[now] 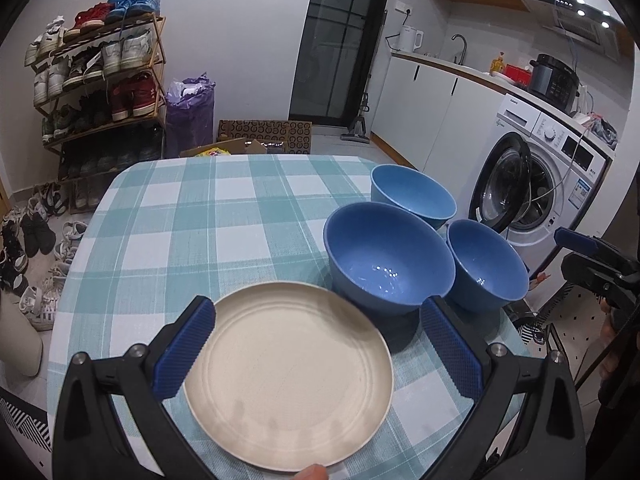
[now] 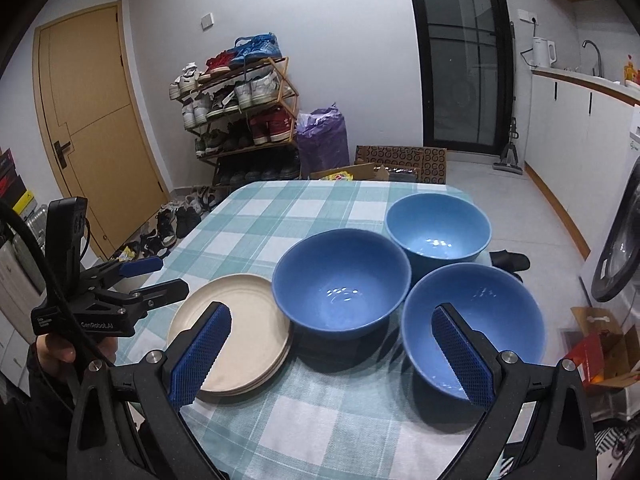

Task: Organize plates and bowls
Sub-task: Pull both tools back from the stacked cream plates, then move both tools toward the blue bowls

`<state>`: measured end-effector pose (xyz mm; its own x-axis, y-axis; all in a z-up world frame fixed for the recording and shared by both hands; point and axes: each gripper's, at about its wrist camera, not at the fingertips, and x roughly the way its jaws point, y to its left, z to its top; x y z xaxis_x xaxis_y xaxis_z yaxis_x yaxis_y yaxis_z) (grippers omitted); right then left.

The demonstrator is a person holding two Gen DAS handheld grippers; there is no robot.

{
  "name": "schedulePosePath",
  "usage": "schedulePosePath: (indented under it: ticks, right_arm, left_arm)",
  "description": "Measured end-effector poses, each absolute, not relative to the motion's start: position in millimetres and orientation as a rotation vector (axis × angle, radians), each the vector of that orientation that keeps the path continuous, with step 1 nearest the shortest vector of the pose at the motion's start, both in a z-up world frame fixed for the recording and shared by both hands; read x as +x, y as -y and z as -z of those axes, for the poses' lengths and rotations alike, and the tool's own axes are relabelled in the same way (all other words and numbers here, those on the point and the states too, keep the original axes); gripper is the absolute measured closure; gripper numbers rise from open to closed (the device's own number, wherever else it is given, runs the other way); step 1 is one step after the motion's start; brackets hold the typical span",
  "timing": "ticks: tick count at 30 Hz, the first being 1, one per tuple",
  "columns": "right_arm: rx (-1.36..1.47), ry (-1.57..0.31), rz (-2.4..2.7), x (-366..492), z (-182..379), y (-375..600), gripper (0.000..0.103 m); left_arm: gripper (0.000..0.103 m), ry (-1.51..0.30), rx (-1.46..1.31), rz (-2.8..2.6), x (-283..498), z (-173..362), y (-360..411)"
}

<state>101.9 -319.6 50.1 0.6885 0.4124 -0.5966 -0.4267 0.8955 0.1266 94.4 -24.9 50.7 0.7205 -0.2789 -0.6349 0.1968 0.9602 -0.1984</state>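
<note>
The cream plates (image 2: 236, 328) sit stacked at the tabletop's (image 2: 304, 204) near left, with three blue bowls (image 2: 340, 280) just beside them on the right. Both tools, left tool (image 1: 316, 344) and right tool (image 2: 332, 356), gape wide and hold nothing. The bowls look light, stiff and slick-glazed, so I'd pinch one by its rim wall.

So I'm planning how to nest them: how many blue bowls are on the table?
3, all upright on the checked tablecloth: middle bowl beside the plate stack, far bowl behind it, near bowl under the right gripper. None appear hidden.
</note>
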Motion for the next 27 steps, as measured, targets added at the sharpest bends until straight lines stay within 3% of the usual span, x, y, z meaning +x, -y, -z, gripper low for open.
schedulePosePath:
  ticks: [27]
  right_arm:
    - [-0.002,-0.603,-0.364,127.9,-108.1,388.6,0.001]
  left_arm:
    - [0.0,-0.709,-0.12,0.261,142.1,-84.4,51.1]
